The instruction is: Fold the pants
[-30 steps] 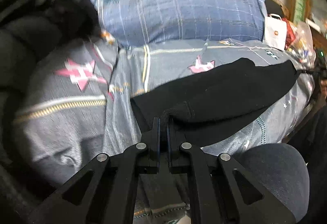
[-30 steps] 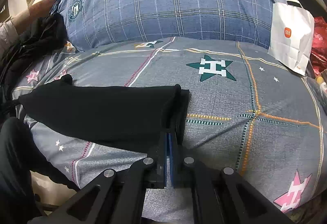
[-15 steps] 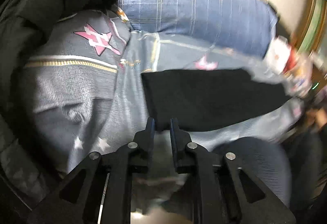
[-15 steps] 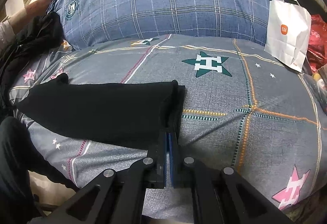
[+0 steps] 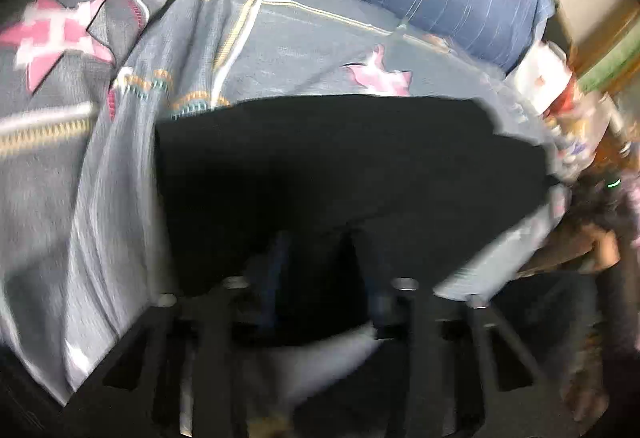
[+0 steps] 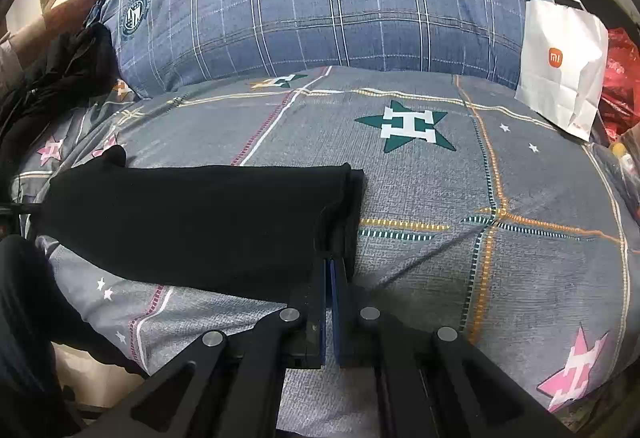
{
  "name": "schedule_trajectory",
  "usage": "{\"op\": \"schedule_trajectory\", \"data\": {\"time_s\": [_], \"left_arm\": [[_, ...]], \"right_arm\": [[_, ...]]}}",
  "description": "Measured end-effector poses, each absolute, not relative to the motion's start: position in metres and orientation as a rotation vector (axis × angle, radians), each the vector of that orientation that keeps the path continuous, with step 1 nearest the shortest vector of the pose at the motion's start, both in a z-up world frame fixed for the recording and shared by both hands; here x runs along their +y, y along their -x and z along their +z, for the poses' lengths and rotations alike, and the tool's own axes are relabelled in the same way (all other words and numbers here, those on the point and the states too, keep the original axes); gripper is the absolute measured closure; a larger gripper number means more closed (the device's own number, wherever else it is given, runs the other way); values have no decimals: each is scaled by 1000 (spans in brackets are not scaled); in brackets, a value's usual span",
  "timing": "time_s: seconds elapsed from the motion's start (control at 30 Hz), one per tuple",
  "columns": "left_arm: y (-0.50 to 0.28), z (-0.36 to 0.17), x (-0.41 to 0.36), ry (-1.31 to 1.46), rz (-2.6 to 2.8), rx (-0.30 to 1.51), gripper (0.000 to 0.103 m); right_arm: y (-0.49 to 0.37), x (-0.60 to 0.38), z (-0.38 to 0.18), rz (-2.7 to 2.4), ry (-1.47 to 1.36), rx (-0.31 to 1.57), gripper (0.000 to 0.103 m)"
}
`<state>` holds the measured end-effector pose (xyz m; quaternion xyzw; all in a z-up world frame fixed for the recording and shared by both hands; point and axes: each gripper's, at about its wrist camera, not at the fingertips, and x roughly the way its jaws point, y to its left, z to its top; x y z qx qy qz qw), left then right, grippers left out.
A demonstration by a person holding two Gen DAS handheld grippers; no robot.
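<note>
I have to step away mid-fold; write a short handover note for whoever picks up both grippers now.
Right gripper: shut on the end of the black fabric pants.
Left gripper: jaws just opened, apart over the pants' other end; picture blurred, no pinch seen.
Pants lie flat, folded lengthwise, on the grey star-patterned bedspread.
Done: legs stacked.
Left: regrip the left end, fold crosswise.

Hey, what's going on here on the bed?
A person is folding black pants on a star-patterned bedspread using two handheld grippers. The right gripper is shut on the pants' edge. The left gripper has just been opening, its jaws apart over the dark cloth; the blur hides whether they touch it.
</note>
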<state>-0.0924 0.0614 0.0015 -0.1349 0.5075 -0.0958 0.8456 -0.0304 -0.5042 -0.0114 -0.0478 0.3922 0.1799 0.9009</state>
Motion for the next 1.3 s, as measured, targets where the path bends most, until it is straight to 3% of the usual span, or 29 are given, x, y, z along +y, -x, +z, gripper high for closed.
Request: {"op": "schedule_trajectory", "data": {"time_s": [0.03, 0.07, 0.1, 0.33, 0.67, 0.93, 1.13, 1.3], "left_arm": [[88, 2, 63, 275, -205, 1050, 77], [84, 3, 65, 272, -174, 1046, 89], [79, 4, 66, 242, -141, 1045, 92], [68, 8, 69, 110, -25, 932, 92], [54, -1, 84, 192, -12, 912, 91], [62, 18, 84, 269, 81, 969, 92], [103, 76, 68, 251, 82, 867, 91], [118, 94, 62, 248, 106, 878, 91]], "right_arm": [[31, -505, -11, 368, 101, 811, 102], [32, -506, -11, 363, 102, 811, 102], [33, -507, -12, 357, 102, 812, 102], [38, -530, -5, 269, 63, 808, 102], [29, -501, 42, 327, 52, 752, 101], [-23, -453, -18, 316, 98, 932, 101], [-23, -451, -28, 255, 28, 830, 101], [-22, -447, -27, 246, 69, 825, 101]]}}
